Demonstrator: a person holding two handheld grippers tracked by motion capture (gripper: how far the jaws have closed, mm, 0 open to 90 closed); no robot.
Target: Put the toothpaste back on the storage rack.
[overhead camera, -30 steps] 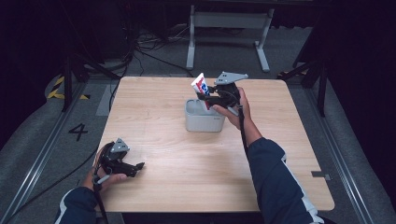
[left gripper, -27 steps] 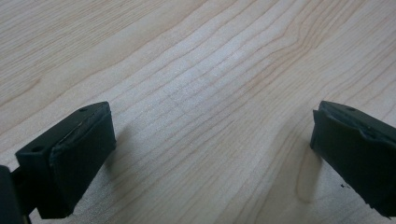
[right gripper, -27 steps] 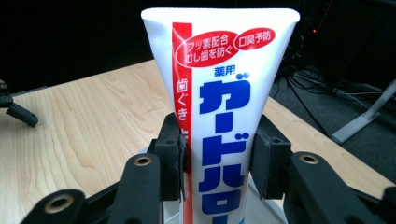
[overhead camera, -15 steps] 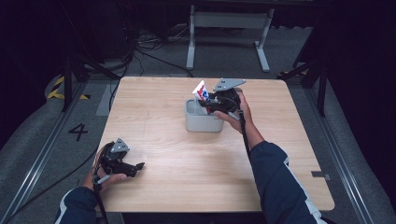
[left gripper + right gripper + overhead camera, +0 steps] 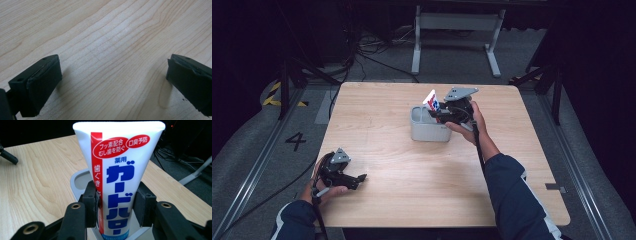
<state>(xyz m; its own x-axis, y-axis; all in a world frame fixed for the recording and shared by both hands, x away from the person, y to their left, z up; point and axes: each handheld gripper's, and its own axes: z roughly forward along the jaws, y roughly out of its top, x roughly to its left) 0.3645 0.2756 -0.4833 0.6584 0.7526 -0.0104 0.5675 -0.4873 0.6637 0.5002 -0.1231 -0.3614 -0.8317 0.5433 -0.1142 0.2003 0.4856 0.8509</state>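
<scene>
the wooden table [image 5: 412,200] takes up the middle of the high view, pale and bare over most of its top. on it, a little above and right of centre, stands a grey bin [image 5: 428,129], open at the top. in the right gripper view its rounded rim [image 5: 75,180] curves behind the jaws at lower centre.

the right gripper [image 5: 443,116] sits at the bin's right edge in the high view, held by a hand [image 5: 472,122] coming up from the lower right on a dark sleeve. its jaws are closed onto the sides of a toothpaste tube [image 5: 117,182], one pad on each side of the tube's lower half. the tube's long axis runs bottom to top in that view: the wide, flat crimped end is at the top of the frame, and the narrower end points down into the bin, its tip hidden. in the high view the tube [image 5: 431,100] pokes out above the bin, tilted toward the upper left.

the left gripper [image 5: 357,179] lies at the lower left of the high view, low over the table. in the left gripper view its jaws are spread wide apart with nothing between them but wood grain.
</scene>
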